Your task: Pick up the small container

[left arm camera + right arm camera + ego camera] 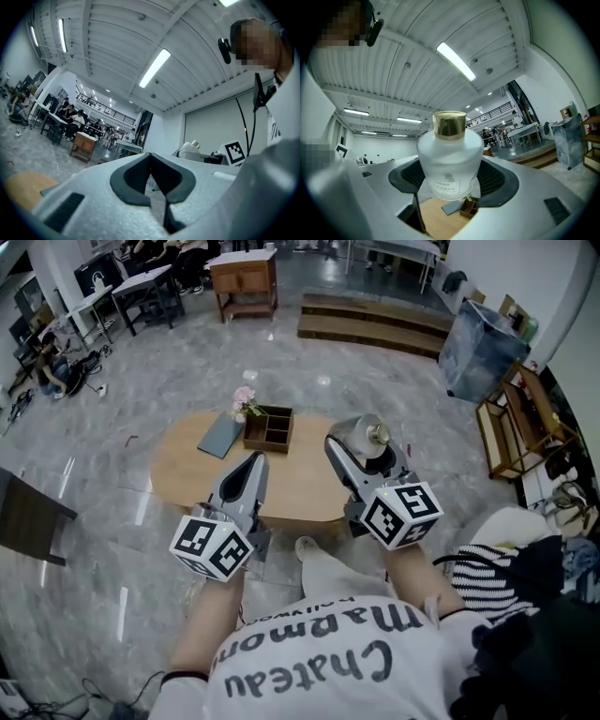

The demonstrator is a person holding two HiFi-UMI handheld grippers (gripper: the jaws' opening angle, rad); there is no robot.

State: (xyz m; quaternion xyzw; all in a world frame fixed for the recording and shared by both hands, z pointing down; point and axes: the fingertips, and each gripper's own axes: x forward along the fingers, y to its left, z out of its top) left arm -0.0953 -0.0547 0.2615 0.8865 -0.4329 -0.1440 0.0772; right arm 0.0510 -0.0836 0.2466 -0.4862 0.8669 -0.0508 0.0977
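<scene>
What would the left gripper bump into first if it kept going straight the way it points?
Probably the wooden box on the table: the shut, empty left gripper lines up with it in the head view. Height is unclear, so it might pass above.

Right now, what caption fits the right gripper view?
Right gripper holds a frosted, gold-capped bottle, wooden table beyond.

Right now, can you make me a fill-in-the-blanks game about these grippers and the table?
1. The right gripper is shut on a frosted bottle with a ____ cap.
2. The left gripper is shut and holds ____.
3. On the table, ____ flowers stand by the wooden box.
Missing words: gold; nothing; pink.
</scene>
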